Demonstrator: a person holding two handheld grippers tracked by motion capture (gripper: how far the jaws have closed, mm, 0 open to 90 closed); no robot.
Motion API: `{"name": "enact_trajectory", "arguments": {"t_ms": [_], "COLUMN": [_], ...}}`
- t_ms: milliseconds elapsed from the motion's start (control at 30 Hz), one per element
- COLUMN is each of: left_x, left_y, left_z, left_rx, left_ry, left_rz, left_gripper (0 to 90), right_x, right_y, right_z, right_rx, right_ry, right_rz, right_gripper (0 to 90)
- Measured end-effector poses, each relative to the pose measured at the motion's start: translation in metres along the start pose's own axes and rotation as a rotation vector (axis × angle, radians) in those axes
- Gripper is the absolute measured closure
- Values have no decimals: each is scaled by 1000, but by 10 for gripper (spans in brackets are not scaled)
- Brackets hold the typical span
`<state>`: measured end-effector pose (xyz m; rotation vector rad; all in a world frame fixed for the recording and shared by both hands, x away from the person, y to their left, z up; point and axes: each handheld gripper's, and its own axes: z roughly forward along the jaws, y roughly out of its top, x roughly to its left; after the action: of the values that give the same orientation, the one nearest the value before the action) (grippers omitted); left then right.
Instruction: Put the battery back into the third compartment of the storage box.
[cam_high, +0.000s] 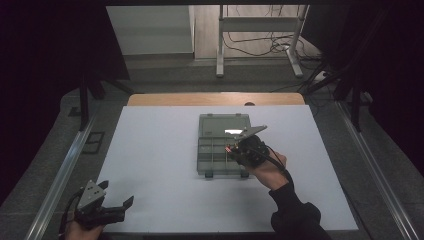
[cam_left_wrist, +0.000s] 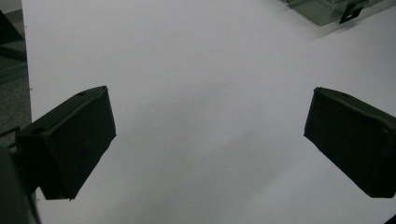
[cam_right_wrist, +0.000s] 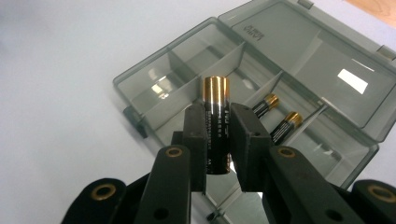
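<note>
Here I see a white table (cam_high: 160, 165) over grey carpet, with cables and a stand's legs at the far wall. My right gripper (cam_right_wrist: 217, 123) pinches a black-and-gold battery (cam_right_wrist: 215, 112) upright above the open compartment box (cam_right_wrist: 154, 88), where two more batteries (cam_right_wrist: 275, 119) lie; embossed lid lettering is unreadable. My left gripper (cam_left_wrist: 210, 140) rests spread wide at the near corner.

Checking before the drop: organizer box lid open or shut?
Open. The organizer box has its lid folded back flat, dividers exposed, two batteries inside.
</note>
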<state>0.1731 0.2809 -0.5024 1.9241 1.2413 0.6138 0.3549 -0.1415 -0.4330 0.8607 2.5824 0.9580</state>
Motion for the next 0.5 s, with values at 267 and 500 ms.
{"name": "enact_trajectory", "arguments": {"t_ms": [267,500], "left_x": [0,0], "left_y": [0,0], "left_z": [0,0], "left_rx": [0,-1], "left_ry": [-1,-3], "left_rz": [-2,-5], "left_gripper": [23,23], "right_x": [-10,-22], "right_y": [4,8], "right_z": [10,19], "right_rx": [5,10], "right_ry": [-21,-37], "right_rz": [33,73], "right_gripper": [770,770]}}
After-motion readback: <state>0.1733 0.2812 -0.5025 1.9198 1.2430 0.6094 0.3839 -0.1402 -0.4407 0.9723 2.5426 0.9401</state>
